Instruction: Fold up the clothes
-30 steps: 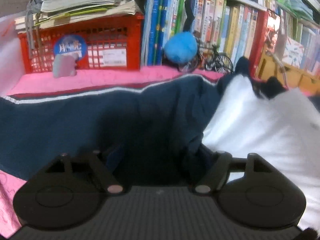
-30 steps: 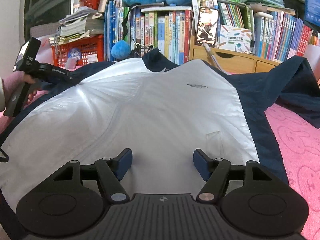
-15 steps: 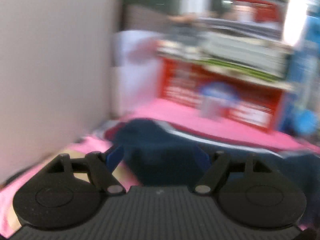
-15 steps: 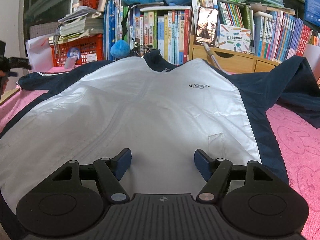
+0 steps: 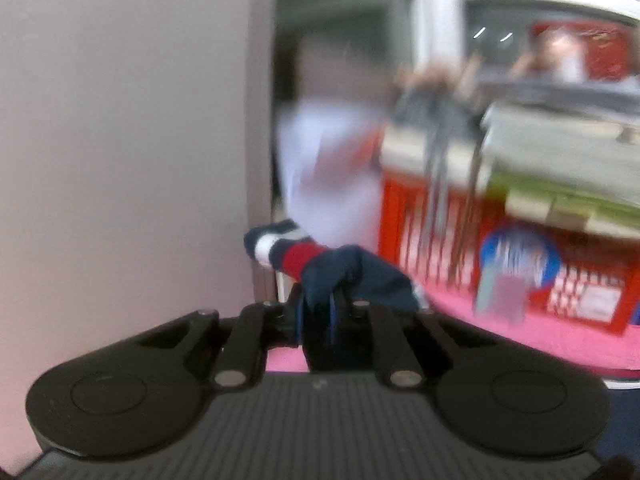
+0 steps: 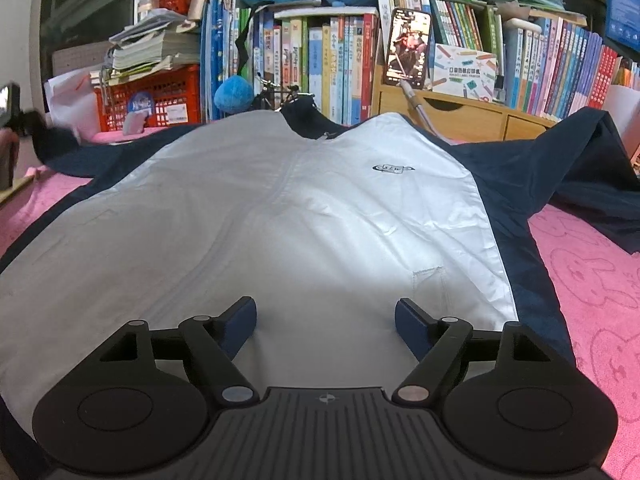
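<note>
Navy cuff: the jacket sleeve (image 5: 340, 268), striped red and white at its end, sits pinched between my left gripper (image 5: 318, 312) fingers, which are closing on it.
Right gripper (image 6: 325, 320): my jaws are opening, holding nothing, above the white jacket front (image 6: 280, 220).
Jacket: spread flat on the pink blanket (image 6: 592, 280).

The left tongs (image 5: 318, 312) are closing, their jaws pinched together on a bunched navy sleeve cuff (image 5: 320, 264) and pointing nearly level; the right tongs (image 6: 325, 318) tilt downward, jaws opening wide with nothing gripped between them.
</note>
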Available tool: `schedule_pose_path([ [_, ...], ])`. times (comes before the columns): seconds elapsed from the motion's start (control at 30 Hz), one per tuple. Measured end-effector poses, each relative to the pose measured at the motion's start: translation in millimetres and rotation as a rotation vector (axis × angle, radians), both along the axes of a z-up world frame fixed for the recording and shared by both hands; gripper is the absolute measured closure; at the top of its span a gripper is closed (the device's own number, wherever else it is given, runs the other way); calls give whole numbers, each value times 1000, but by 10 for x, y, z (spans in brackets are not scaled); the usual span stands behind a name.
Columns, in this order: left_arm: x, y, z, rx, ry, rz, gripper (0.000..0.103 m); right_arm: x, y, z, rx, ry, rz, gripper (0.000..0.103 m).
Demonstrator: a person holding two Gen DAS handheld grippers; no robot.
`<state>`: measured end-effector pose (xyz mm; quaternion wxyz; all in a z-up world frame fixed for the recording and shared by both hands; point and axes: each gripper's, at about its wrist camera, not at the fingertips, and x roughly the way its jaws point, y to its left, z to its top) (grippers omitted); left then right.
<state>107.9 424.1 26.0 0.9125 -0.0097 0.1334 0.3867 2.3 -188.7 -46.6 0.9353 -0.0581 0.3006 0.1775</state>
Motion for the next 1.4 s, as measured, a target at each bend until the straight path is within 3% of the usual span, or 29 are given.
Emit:
schedule_pose_path([
  [0.07,111,4,-42,92,88,10,89,11,-2,-1,0,4,-5,24],
  [0.1,197,45,-116,87,160,13,86,16,-5,-1,1,6,-6,23],
  [0.17,323,136,-271,24,275,33,81,21,-5,-3,0,7,-8,23],
  [0.23,354,208,-400,-87,312,45,75,24,-5,-3,0,8,-9,23],
  [0.4,81,127,-404,-266,172,18,42,18,-4,-8,2,7,-9,23],
  [0.53,-145,-6,-209,-405,49,-41,41,17,1,-11,3,7,-10,23],
  [0.6,-165,-277,-73,-373,39,-168,54,16,2,-13,4,6,-10,23],
  [0.73,-169,-1344,177,-227,118,-522,55,16,2,-15,5,6,-11,23],
  [0.83,-68,-2241,186,-235,167,-769,55,27,-4,-10,12,10,-6,21],
  [0.93,178,-3048,-4,-279,225,-954,52,38,-80,26,66,32,11,16],
  [1.03,397,-3646,-263,-244,293,-1019,52,30,-486,157,230,57,-43,16],
  [1.1,528,-3796,-414,-248,331,-1010,52,32,-882,270,339,61,-124,15],
  [1.23,659,-3791,-619,-257,338,-938,53,328,-1937,403,516,84,-384,14],
  [1.4,641,-3853,-621,-212,350,-934,49,1005,-2695,617,687,35,-545,11],
])
